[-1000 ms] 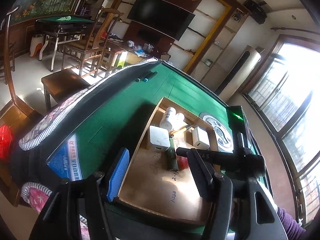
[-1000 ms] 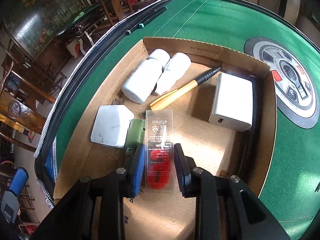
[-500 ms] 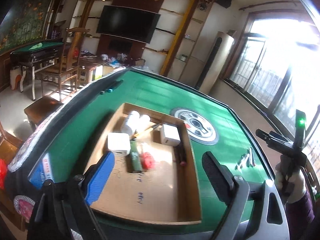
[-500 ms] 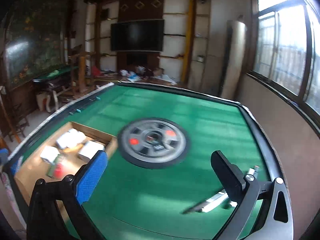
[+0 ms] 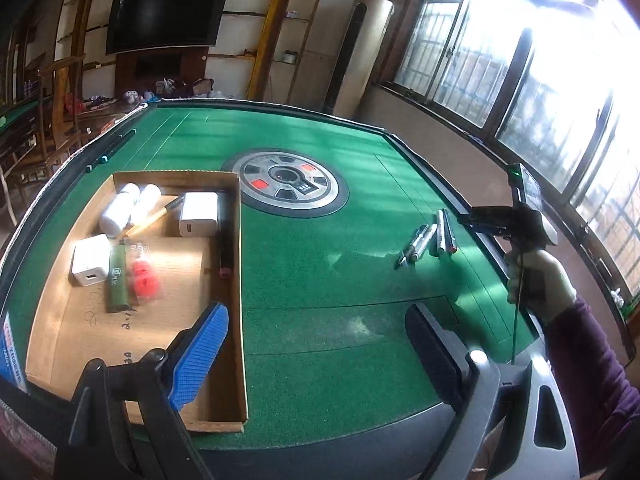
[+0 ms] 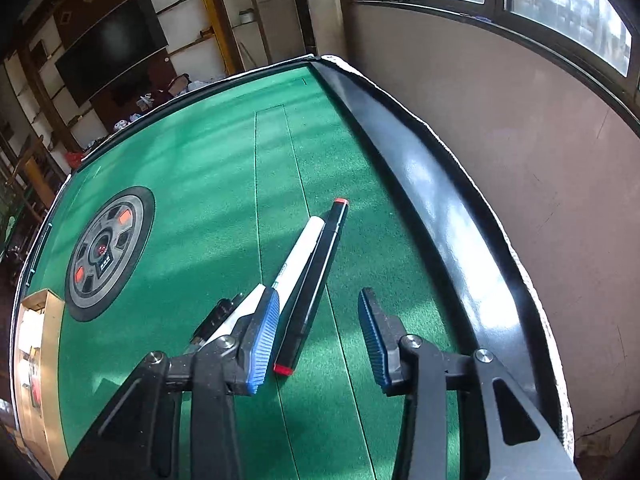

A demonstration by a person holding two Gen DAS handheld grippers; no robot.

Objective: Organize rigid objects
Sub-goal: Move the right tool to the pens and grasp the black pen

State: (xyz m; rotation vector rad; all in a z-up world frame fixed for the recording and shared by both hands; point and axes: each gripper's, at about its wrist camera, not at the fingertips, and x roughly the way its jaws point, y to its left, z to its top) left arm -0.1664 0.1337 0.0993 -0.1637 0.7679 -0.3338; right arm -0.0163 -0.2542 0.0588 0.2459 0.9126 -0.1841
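Observation:
A shallow cardboard box (image 5: 240, 280) lies at the left of the green table and holds white bottles (image 5: 128, 208), two white chargers (image 5: 199, 214), a pen, a green bar and a red-filled clear case (image 5: 146, 276). Several pens (image 5: 430, 238) lie on the felt at the right. My left gripper (image 5: 316, 356) is open and empty near the box's front right corner. My right gripper (image 6: 318, 336) is open just above a black marker with red ends (image 6: 316, 280), which lies between its fingers beside a white marker (image 6: 298, 254).
A round dial panel (image 5: 286, 186) sits in the table's centre. A black raised rim (image 6: 440, 216) runs along the table's right edge, close to the wall. A TV and shelves stand at the back, chairs at the left.
My right gripper let go of the red case in the box, opened, and swung right across the table to the pens. My left gripper opened wider and turned right.

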